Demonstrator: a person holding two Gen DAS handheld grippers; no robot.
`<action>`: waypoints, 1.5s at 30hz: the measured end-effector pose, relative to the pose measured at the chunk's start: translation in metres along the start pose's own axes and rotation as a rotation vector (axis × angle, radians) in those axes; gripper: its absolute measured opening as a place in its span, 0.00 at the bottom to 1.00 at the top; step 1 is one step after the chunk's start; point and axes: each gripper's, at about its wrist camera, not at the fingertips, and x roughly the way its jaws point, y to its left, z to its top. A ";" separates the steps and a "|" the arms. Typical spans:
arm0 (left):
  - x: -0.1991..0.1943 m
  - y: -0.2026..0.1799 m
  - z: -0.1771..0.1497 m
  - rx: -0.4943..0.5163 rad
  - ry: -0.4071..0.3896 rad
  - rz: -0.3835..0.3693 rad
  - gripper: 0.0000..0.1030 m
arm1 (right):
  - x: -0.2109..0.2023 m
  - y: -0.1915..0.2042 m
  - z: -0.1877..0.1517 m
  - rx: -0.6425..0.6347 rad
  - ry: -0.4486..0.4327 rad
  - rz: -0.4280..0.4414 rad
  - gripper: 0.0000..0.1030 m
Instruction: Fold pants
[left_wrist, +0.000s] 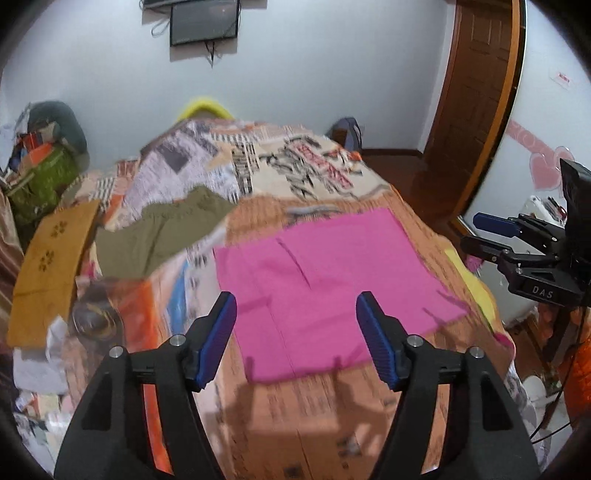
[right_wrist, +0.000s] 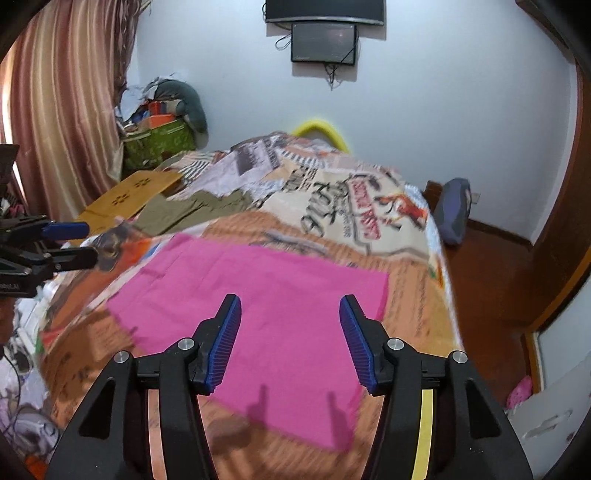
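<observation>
Pink pants are laid folded flat on the bed. Left gripper and right gripper are held wide apart, empty. An edge should be gripped next.

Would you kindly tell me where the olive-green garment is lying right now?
The olive-green garment lies crumpled on the bed, beyond the pink pants to their left, beside the tan cardboard.
</observation>
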 end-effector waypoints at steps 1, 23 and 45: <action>0.001 0.000 -0.009 -0.016 0.021 -0.013 0.65 | 0.002 0.003 -0.007 0.010 0.012 0.010 0.50; 0.062 0.025 -0.073 -0.499 0.207 -0.274 0.70 | 0.065 0.005 -0.050 0.042 0.132 0.048 0.50; 0.100 0.038 -0.027 -0.523 0.199 -0.113 0.20 | 0.078 0.003 -0.052 0.078 0.217 0.139 0.50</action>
